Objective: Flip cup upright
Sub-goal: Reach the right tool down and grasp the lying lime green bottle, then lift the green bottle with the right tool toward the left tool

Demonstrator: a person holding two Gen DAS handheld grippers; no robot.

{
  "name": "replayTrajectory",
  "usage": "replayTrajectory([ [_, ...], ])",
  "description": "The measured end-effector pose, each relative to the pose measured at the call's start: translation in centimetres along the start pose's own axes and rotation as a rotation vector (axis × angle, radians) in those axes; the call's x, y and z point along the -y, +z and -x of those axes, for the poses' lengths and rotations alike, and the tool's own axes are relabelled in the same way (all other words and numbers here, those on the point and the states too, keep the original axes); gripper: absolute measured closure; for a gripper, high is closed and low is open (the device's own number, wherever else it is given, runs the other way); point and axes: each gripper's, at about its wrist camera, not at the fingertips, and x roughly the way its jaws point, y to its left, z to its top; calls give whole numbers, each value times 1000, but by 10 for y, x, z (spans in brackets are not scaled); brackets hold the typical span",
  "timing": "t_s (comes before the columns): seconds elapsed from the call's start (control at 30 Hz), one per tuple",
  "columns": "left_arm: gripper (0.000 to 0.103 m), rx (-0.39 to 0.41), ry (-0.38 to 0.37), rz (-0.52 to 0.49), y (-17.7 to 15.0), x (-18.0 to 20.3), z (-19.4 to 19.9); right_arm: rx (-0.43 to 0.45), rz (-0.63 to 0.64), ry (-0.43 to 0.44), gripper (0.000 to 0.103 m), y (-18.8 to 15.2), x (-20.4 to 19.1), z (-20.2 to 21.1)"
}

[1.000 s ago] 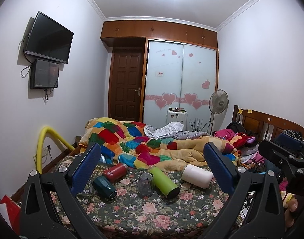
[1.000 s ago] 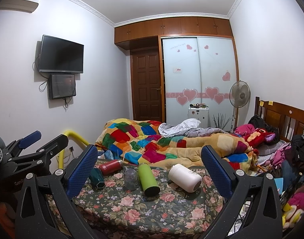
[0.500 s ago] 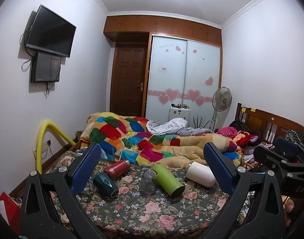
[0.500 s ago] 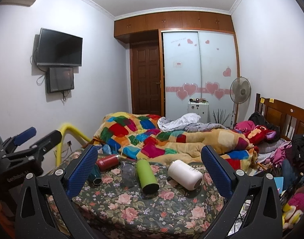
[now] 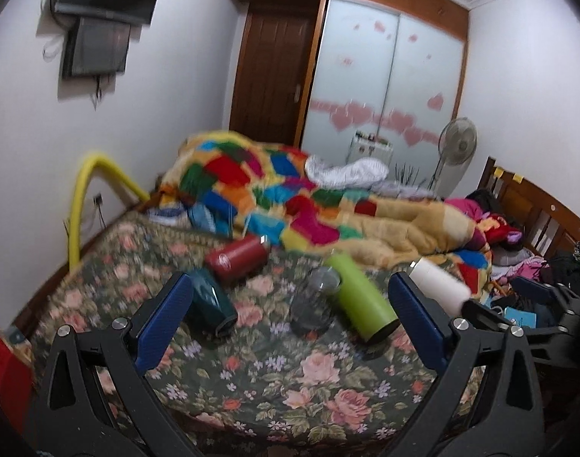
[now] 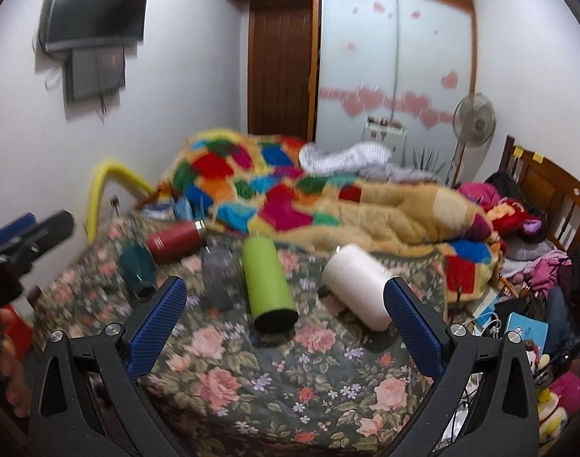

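Several cups rest on a floral bedspread [image 5: 290, 373]. A clear glass cup [image 5: 316, 301] stands mouth down at the middle; it also shows in the right wrist view [image 6: 217, 274]. Beside it lie a lime green cup [image 5: 360, 301] [image 6: 267, 282], a white cup [image 5: 438, 285] [image 6: 356, 285], a red bottle [image 5: 238, 259] [image 6: 176, 242] and a dark teal cup [image 5: 212, 301] [image 6: 139, 268]. My left gripper [image 5: 290, 316] is open and empty, short of the cups. My right gripper [image 6: 284, 312] is open and empty, framing the green cup from the near side.
A rumpled patchwork quilt [image 5: 290, 198] lies behind the cups. A yellow padded rail [image 5: 80, 198] stands at the bed's left edge. A wooden headboard [image 6: 548, 198] and piled clothes are on the right. A standing fan [image 6: 472, 122] and wardrobe are at the back.
Both grippers have moved forward and tilted down toward the cups, which now appear larger and nearer. The cups have not moved. Both grippers stay open.
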Motion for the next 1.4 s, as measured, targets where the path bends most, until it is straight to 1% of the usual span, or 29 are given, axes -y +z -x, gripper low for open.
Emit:
replayTrajectory([
  [0.03,0,-20,-5,12,-1,-8,-11,-44,17,6,0,-1,1,-21],
  [0.07,0,-44,-4,28,-4,-11,-20,-69,28,6,0,-1,-1,-32],
  [0.17,0,-87,18,55,-9,-22,-43,-163,78,7,0,-3,-5,-79],
  [0.27,0,-118,46,58,-15,-28,-60,-266,117,18,2,-6,-7,-118],
  [0.33,0,-131,59,52,-17,-29,-66,-316,124,35,2,-7,-5,-140],
  [0.37,0,-138,64,44,-18,-28,-71,-348,120,44,4,-8,-5,-150],
  [0.43,0,-149,68,33,-20,-27,-77,-382,118,72,5,-6,-4,-163],
  [0.5,0,-164,65,24,-22,-25,-84,-414,128,89,8,-5,-7,-176],
  [0.6,0,-175,63,13,-24,-22,-90,-451,171,96,15,-3,-12,-189],
  [0.67,0,-177,65,6,-25,-21,-94,-483,190,119,22,-4,-15,-197],
  [0.8,0,-182,63,-4,-26,-17,-99,-521,231,117,27,-5,-19,-213],
  [0.87,0,-187,63,-11,-27,-16,-102,-542,246,122,32,-8,-22,-217],
  [0.97,0,-193,59,-18,-29,-13,-104,-563,267,121,34,-13,-27,-221],
  [1.0,0,-194,59,-20,-29,-12,-104,-564,272,120,35,-13,-27,-223],
  [1.1,0,-194,61,-28,-31,-9,-103,-555,276,109,40,-14,-29,-223],
  [1.27,0,-192,67,-28,-32,-9,-98,-559,244,115,40,-13,-25,-224],
  [1.4,0,-180,73,-30,-31,-7,-90,-547,232,125,41,-15,-23,-212],
])
